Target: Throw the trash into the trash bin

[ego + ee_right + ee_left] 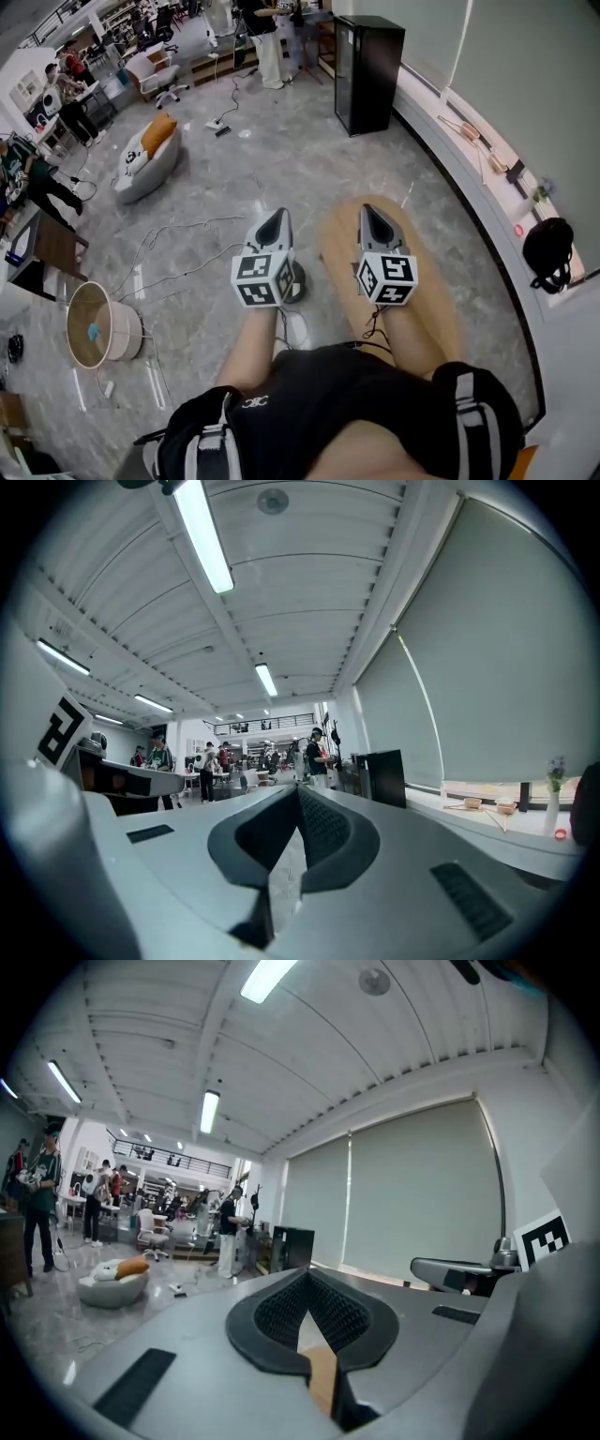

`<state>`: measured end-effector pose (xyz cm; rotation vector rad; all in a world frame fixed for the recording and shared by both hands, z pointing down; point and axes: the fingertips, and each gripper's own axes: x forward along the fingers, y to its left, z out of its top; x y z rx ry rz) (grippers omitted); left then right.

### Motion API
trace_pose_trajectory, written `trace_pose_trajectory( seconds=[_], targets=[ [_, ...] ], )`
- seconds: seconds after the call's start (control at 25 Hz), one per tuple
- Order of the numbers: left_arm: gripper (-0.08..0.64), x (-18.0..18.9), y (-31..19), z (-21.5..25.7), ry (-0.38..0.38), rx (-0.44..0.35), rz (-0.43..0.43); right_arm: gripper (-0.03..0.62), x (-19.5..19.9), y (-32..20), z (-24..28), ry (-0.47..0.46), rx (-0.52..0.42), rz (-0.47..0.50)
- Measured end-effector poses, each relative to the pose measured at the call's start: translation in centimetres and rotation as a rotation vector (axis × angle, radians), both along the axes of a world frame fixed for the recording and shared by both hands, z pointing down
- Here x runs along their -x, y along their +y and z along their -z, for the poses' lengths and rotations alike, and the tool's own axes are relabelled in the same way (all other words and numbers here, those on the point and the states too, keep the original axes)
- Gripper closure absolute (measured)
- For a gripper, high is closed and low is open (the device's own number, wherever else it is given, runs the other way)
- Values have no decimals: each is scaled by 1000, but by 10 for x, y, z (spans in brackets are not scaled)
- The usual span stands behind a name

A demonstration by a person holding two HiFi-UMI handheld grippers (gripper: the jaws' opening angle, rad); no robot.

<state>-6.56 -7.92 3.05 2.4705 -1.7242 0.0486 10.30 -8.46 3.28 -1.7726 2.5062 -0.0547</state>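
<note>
We hold our left gripper (277, 217) and right gripper (370, 214) level, both pinched closed, empty (trash bin (124, 334) well apart).

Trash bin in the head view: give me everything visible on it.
The trash bin is a round, open-topped tub, tan inside with a pale outer wall and no lid. It looks upright on the grey marbled floor at the head view's lower left. One small blue item lies inside; what it is cannot be told.

Open floor (281, 159) lies ahead of me; cables (192, 223) trail left toward the bin (94, 323); the ledge (487, 178) hems my right.
</note>
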Motion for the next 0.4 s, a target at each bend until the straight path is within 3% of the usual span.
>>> trace_pose_trajectory(
  seconds=[0.4],
  targets=[
    [548, -8, 7, -2, 1, -14, -16, 580, -9, 8, -10, 3, 10, -7]
  ],
)
